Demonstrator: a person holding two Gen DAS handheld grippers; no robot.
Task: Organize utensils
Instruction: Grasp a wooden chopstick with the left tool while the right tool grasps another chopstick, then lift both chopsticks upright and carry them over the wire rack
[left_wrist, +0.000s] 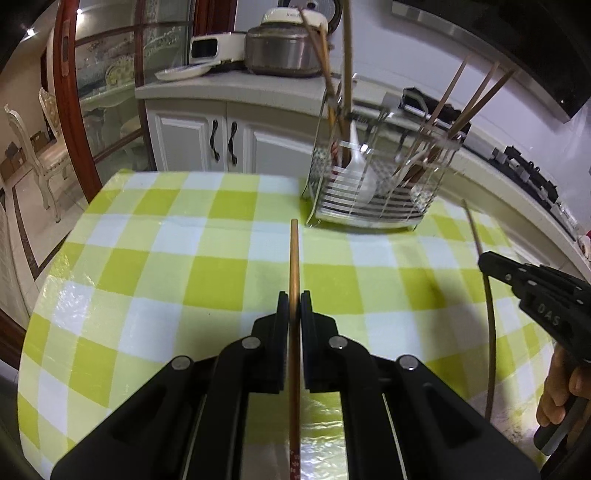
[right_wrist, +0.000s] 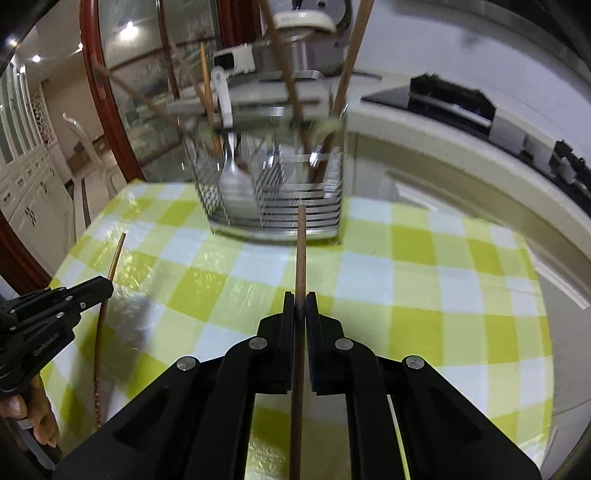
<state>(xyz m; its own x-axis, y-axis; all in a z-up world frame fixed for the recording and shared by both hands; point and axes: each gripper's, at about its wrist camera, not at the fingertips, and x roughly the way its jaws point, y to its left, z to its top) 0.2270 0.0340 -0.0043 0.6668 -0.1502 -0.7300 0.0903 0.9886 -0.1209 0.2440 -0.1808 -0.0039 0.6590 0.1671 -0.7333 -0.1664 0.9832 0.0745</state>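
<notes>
My left gripper (left_wrist: 294, 295) is shut on a light brown chopstick (left_wrist: 294, 258) that points forward over the checked table toward the metal utensil holder (left_wrist: 373, 184). My right gripper (right_wrist: 300, 295) is shut on a darker brown chopstick (right_wrist: 301, 251), tip close to the utensil holder (right_wrist: 273, 192), which looks blurred here. The holder contains several chopsticks and a white spoon (left_wrist: 356, 170). The right gripper (left_wrist: 484, 260) with its chopstick (left_wrist: 489, 321) shows at the right of the left wrist view. The left gripper (right_wrist: 109, 286) with its chopstick (right_wrist: 115, 254) shows at the left of the right wrist view.
The table has a green and white checked cloth (left_wrist: 184, 258). Behind it runs a white counter (left_wrist: 229, 86) with cookers and a plate, cabinets below, and a stove (left_wrist: 524, 173) at the right. A chair (left_wrist: 44, 147) stands beyond a glass door at the left.
</notes>
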